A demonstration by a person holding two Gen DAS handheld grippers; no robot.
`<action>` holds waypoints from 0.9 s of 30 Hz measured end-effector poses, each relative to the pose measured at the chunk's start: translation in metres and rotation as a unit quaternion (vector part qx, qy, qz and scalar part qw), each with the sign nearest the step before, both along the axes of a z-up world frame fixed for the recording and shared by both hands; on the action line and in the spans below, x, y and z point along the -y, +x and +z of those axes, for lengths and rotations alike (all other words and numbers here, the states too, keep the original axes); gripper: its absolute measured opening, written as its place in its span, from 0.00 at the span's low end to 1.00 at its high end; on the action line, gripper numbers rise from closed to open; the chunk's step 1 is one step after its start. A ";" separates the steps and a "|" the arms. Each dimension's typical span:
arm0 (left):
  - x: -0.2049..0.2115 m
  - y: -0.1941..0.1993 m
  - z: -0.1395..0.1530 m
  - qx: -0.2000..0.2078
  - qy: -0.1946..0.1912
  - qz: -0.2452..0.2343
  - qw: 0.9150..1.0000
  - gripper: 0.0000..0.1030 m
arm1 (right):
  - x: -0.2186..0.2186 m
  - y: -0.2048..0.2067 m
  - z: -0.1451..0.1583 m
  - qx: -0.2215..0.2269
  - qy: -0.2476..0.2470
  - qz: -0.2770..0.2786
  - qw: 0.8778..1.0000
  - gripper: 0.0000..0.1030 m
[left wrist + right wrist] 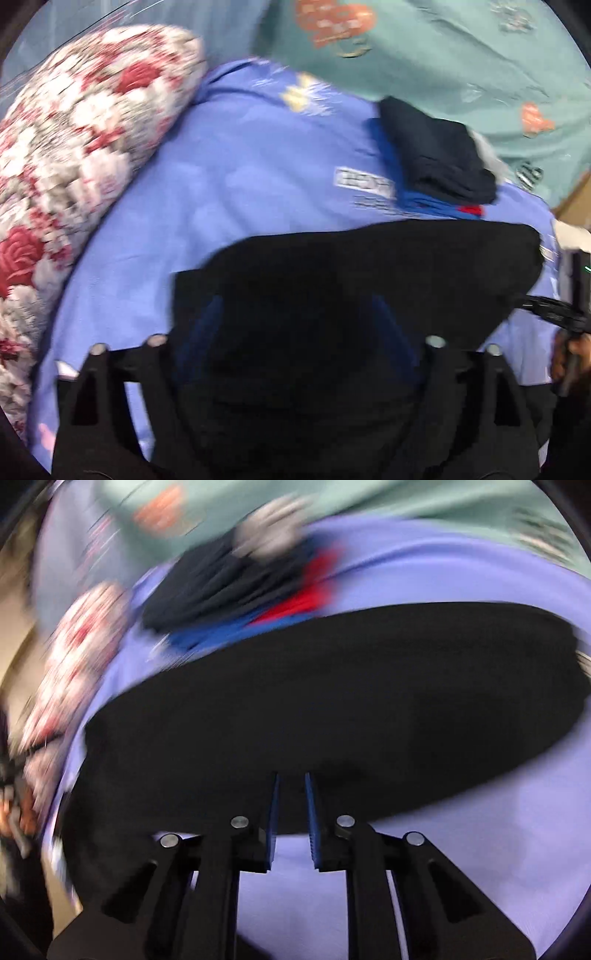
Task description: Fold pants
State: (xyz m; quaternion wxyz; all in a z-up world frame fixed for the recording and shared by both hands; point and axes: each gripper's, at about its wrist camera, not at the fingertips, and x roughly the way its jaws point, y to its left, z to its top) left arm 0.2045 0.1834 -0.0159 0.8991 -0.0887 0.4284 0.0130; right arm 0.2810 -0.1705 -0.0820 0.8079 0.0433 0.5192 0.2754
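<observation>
My black pants lie flat on the lavender bed sheet, long axis running side to side across both views. My right tool sits at their near hem, its blue pads a narrow gap apart with cloth between them; whether they pinch it, I cannot tell. My left tool is spread wide, the pants draped over it. A stack of folded clothes waits beyond.

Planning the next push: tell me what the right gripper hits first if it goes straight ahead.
Probably the black pants: the right gripper points at their near edge on the blue sheet. Blur leaves depth unclear.
</observation>
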 end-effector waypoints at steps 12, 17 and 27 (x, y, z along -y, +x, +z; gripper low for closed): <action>-0.015 0.068 -0.081 -0.118 0.006 0.040 0.992 0.82 | 0.256 0.092 -0.014 -0.024 0.034 -0.322 0.946 0.06; 0.001 0.072 -0.048 -0.068 0.009 0.037 0.997 0.82 | 0.193 0.099 0.020 0.014 0.070 -0.216 0.974 0.20; -0.004 0.129 -0.074 -0.121 0.074 0.035 0.989 0.77 | 0.092 0.150 0.025 0.069 -0.152 -0.258 0.952 0.51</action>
